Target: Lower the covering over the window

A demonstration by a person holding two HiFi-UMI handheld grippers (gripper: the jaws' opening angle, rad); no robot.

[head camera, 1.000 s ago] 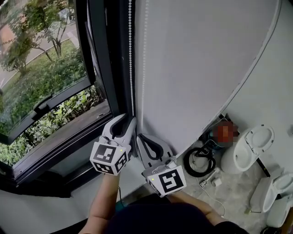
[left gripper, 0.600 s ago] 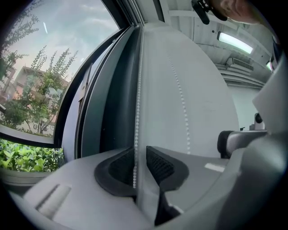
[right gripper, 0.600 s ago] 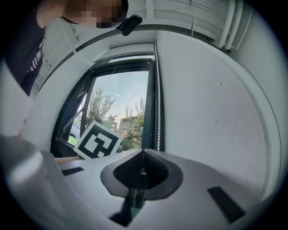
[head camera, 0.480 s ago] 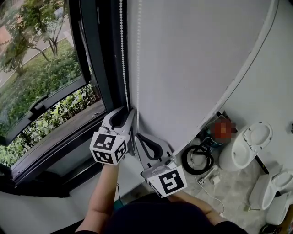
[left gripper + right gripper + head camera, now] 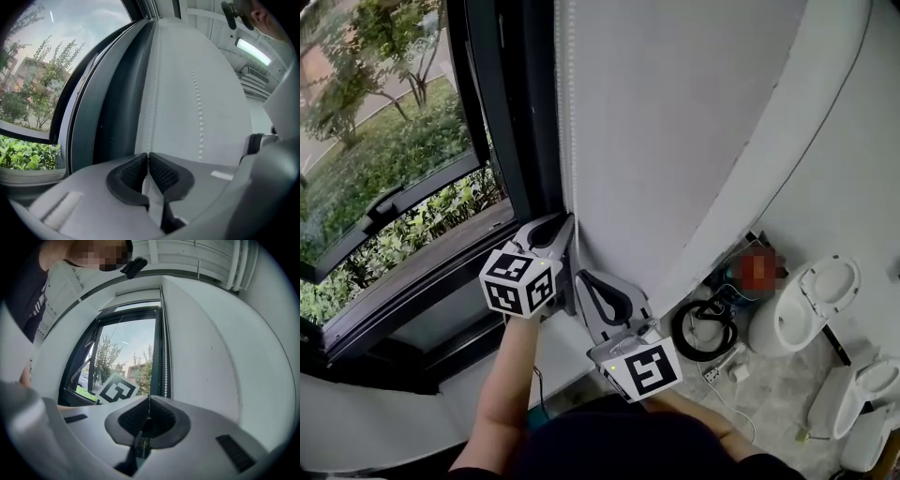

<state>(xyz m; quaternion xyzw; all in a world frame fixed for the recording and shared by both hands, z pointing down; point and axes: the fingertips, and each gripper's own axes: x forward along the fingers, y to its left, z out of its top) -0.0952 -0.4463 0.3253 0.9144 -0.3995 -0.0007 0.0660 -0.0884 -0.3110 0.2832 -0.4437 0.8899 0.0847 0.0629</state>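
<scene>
A white bead chain [image 5: 573, 159] hangs beside the black window frame [image 5: 511, 122], against the white wall. My left gripper [image 5: 568, 223] points level at it. Its jaws have just been closing, and the pads now pinch one strand [image 5: 150, 126], which runs up from the tips. A second strand [image 5: 200, 117] hangs free to the right. My right gripper [image 5: 580, 277] sits just below and to the right, shut with nothing in it. In the right gripper view both strands of the chain [image 5: 165, 362] and the left gripper's marker cube [image 5: 115, 389] show ahead of the right gripper [image 5: 149, 405]. The covering itself is not in view.
The window's tilted sash with its handle [image 5: 389, 202] looks out on trees and shrubs. On the floor to the right lie a black cable coil [image 5: 708, 328], a power strip [image 5: 720, 372] and several white ceramic fixtures [image 5: 806, 305].
The left gripper has shifted slightly towards the wall and its jaws have closed on the bead chain. The right gripper has stayed where it was.
</scene>
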